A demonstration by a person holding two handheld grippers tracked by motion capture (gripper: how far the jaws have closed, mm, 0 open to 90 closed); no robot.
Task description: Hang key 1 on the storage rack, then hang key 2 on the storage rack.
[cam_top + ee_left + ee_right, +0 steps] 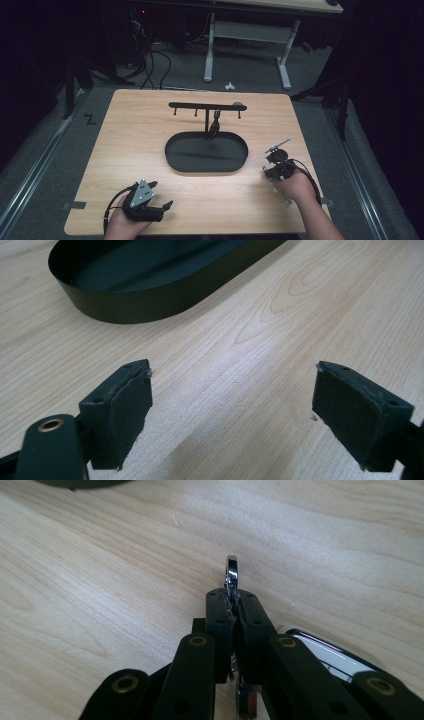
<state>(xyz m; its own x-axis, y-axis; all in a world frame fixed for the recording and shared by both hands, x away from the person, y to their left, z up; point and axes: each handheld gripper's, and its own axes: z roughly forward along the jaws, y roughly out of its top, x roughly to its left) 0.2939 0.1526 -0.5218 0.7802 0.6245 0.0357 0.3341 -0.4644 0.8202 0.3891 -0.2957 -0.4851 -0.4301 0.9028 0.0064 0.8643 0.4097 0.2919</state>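
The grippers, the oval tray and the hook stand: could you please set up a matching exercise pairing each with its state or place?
Things:
1. left gripper
2. right gripper
3. black oval tray
4. black hook stand

States or places:
A. rises at the far rim of the tray, a dark item hanging from it
B. jaws wide apart over bare wood
C. lies flat in the middle of the table
D. jaws closed on a shiny metal piece

Pairs: 1-B, 2-D, 3-C, 4-A
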